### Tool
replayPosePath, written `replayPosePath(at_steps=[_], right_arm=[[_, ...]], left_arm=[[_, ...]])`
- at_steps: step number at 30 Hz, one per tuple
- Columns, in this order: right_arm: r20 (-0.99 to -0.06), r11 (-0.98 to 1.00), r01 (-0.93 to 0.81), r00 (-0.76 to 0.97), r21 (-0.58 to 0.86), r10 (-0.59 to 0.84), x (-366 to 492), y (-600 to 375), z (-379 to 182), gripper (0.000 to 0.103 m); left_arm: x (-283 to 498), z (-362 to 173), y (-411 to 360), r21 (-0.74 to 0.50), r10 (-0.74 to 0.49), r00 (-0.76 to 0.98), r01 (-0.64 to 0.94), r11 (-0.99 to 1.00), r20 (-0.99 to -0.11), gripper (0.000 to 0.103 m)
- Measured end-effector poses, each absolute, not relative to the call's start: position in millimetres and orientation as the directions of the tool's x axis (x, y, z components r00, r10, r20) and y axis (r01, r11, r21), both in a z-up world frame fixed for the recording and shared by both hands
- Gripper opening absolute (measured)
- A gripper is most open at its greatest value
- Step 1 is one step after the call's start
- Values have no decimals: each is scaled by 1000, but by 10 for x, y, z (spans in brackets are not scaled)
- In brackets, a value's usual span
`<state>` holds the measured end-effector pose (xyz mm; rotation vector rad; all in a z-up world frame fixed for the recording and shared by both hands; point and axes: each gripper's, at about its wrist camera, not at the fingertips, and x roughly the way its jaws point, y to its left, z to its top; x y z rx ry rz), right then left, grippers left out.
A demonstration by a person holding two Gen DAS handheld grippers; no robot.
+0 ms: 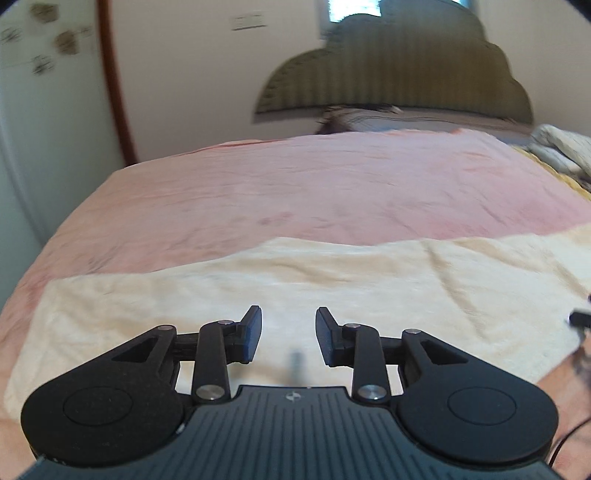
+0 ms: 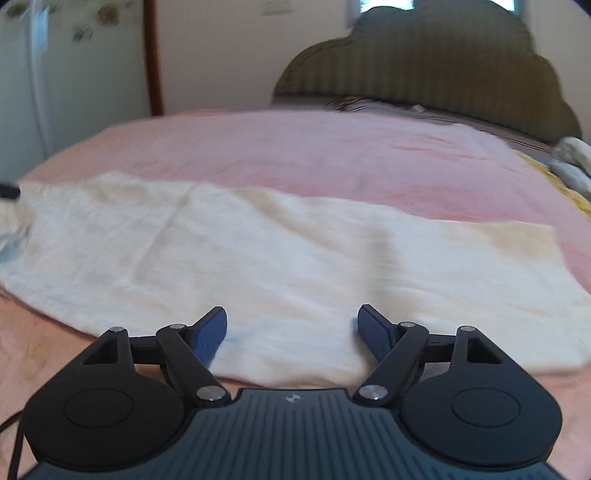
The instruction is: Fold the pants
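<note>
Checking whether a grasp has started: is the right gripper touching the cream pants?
Cannot tell. In the right wrist view the right gripper is open over the pants, but neither contact nor gap shows.

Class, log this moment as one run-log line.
pants: flat on pink sheet | left claw: open, empty | right claw: open, empty

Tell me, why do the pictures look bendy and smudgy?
Left wrist view: fisheye lens curves the bed; the headboard smears from motion blur. Right wrist view: same bending, pants look soft, window glares white.
</note>
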<state>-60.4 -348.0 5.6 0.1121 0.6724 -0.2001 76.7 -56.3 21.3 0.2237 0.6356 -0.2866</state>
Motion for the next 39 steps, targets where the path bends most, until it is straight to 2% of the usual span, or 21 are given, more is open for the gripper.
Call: replayPosePath(at_steps=[4,6,8,11,13,17,21,25,27,29,32,35,38,39], right_arm=[[-598,938,327,777,112,-199,-706,-3979,139,78],[-634,940,309,759,147,-150,-638,-4203,57,78],[-654,920,375,726,114,-215,-632,-4368,-71,78],[-561,852,508,745,127,-361,-958,-4419,81,78],[-493,802,555,773,221,-399,-1212,-4467,147,78],[-519,712,521,816,471,-254,-1477,-4679,-26,78],[-507,635,490,844,597,-174,-1521,-4767,-212,80],[-475,616,469,863,633,-170,-1424,-4846,-272,80],[-449,588,464,874,662,-184,-1398,-4938,-310,80],[-419,556,462,883,691,-212,-1383,-5040,-347,78],[-400,525,461,886,715,-234,-1301,-5175,-377,78],[-394,512,472,881,717,-260,-1184,-5285,-393,78],[-395,508,488,873,710,-287,-1098,-5358,-402,75],[-409,496,503,865,708,-292,-1070,-5399,-424,61]], left_arm=[[754,140,-965,111,-268,749,414,904,-606,42],[766,54,-1123,125,-282,754,433,893,-593,49],[779,-61,-1246,136,-277,741,443,886,-611,49],[759,-149,-1330,109,-291,712,457,883,-639,48],[735,-132,-1356,90,-322,716,472,877,-619,49],[683,-238,-1558,130,-358,680,555,822,-640,56],[626,-418,-1734,137,-371,611,624,769,-699,56],[599,-352,-1939,137,-417,611,656,742,-673,57],[645,-346,-2067,137,-415,633,638,758,-654,62],[720,-378,-2203,135,-388,640,612,779,-664,63],[809,-540,-2347,138,-359,590,633,761,-723,68],[758,-510,-2341,155,-371,610,638,754,-701,69],[792,-469,-2309,125,-380,602,630,766,-702,69],[815,-456,-2297,115,-383,600,626,771,-702,69]])
